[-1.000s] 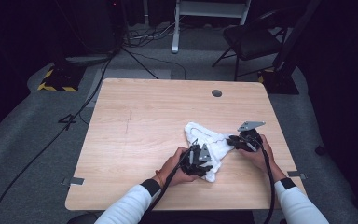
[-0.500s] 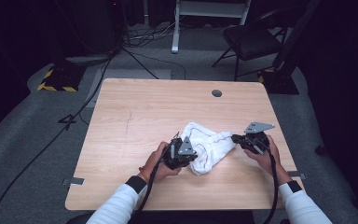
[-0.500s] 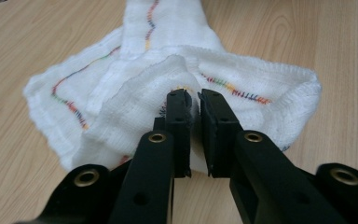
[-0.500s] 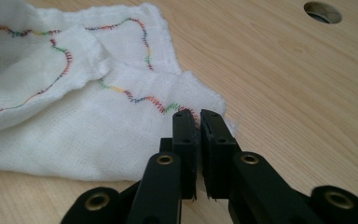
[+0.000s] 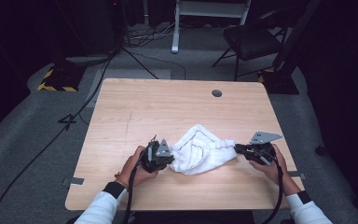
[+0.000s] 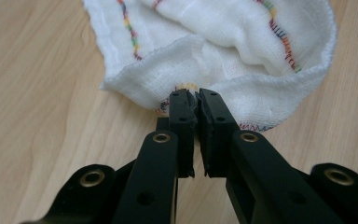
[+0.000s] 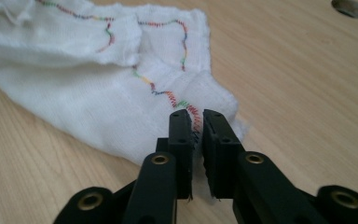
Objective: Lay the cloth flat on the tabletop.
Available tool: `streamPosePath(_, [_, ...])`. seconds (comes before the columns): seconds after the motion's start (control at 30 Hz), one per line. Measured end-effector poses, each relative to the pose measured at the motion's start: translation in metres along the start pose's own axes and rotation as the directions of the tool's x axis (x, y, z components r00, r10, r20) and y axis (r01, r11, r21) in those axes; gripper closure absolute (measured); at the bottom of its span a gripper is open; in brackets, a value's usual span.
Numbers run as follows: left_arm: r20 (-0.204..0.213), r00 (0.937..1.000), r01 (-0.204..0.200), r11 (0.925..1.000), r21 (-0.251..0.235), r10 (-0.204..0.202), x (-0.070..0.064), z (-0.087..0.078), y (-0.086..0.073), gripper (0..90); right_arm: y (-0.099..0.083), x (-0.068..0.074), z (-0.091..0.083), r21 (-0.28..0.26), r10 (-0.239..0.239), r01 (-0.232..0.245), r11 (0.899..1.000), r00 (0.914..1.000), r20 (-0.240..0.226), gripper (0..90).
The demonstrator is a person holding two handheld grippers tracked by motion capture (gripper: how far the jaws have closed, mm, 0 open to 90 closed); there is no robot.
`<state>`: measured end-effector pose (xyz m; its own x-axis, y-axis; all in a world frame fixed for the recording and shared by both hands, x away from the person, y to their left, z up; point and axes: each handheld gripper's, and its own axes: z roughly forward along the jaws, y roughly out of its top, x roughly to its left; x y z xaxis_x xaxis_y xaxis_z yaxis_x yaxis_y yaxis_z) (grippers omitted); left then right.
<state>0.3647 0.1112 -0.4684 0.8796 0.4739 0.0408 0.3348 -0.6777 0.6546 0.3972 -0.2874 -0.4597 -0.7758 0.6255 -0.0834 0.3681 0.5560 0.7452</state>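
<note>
A white cloth (image 5: pixel 199 149) with multicoloured stitching along its hems is seen crumpled on the wooden surface (image 5: pixel 135 107), in the lower middle of the high view, between the two hands. The left tongs (image 5: pixel 164 157) are set at the cloth's left edge, and in the left gripper view (image 6: pixel 195 100) the jaws are pressed together on a fold of the hem, with fabric caught between them. The right tongs (image 5: pixel 238 148) are set at the cloth's right tip; in the right gripper view (image 7: pixel 195 115) the jaws are likewise pinching a corner where the coloured stitching runs into the gap. The cloth is bunched in the middle and sags onto the surface, so it is judged that the step in hand is the spreading out of the cloth, both ends having been gripped. For the next move, the two tongs would need to be drawn apart toward the left and right edges of the frame, with both grips kept firm, until the bunched middle is pulled flat. A round hole (image 5: pixel 216 93) in the surface lies well apart in the upper right and is not in the way.
</note>
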Motion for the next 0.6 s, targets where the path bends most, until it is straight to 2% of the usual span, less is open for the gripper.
streamPosePath(0.07, [0.005,0.9997,0.023,0.9997,0.009,-0.023,0.000,0.000,-0.007,83.3,0.000,0.002,0.000,0.010,-0.003,0.003,1.000,0.9998,0.017,67.1])
streamPosePath(0.13, [0.010,0.9993,0.037,0.9991,0.019,-0.037,-0.001,0.000,-0.014,83.1,0.003,0.002,0.000,-0.001,0.008,-0.008,1.000,0.9995,0.031,59.8])
streamPosePath(0.2, [0.011,0.9992,0.038,0.9989,0.026,-0.038,-0.001,-0.001,-0.018,83.1,0.010,0.005,-0.001,-0.029,0.018,-0.017,0.999,0.9994,0.028,57.9])
streamPosePath(0.3, [0.018,0.9988,0.045,0.9985,0.030,-0.045,0.000,0.000,-0.018,83.6,0.021,0.013,0.004,-0.043,-0.012,0.012,0.999,0.9999,0.004,54.2])
streamPosePath(0.4, [0.021,0.9993,0.030,0.9987,0.041,-0.030,-0.002,0.004,-0.017,84.6,0.033,0.024,0.018,-0.036,-0.062,0.060,0.998,0.9974,-0.036,52.0])
streamPosePath(0.5, [0.017,0.9997,0.017,0.9980,0.061,-0.018,-0.003,0.007,-0.018,83.2,0.044,0.032,0.038,-0.004,-0.098,0.098,0.995,0.9935,-0.057,50.5])
streamPosePath(0.6, [0.017,0.9998,0.011,0.9981,0.060,-0.012,-0.002,0.008,-0.018,83.6,0.054,0.037,0.058,0.018,-0.098,0.100,0.995,0.9923,-0.076,50.1])
